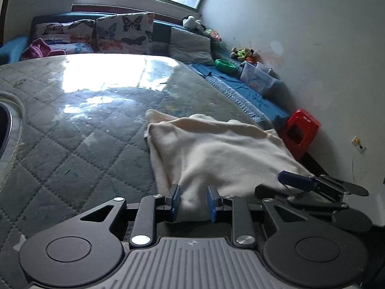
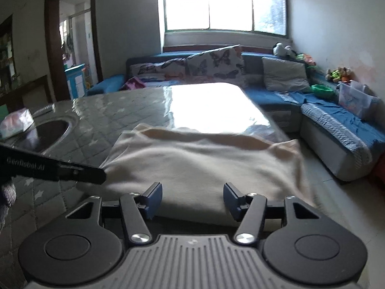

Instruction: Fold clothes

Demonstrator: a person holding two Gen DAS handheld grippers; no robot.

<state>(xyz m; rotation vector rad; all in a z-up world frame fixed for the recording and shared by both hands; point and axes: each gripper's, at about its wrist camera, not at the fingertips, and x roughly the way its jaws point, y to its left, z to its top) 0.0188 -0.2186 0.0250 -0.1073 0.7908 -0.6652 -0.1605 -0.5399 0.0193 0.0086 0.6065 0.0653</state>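
The left hand-held gripper point(image 1: 193, 202) is partly open around the cream cloth's point(image 1: 216, 151) near edge. The right hand-held gripper point(image 2: 192, 201) is wide open over that edge too. The cloth lies on the counter point(image 1: 72, 132).

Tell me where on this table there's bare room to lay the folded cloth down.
Bare quilted cover lies left of the cream cloth, between it and the metal basin, and beyond it toward the butterfly pillows. The near right corner is crowded: both the left gripper and the right gripper sit at the cloth's near edge.
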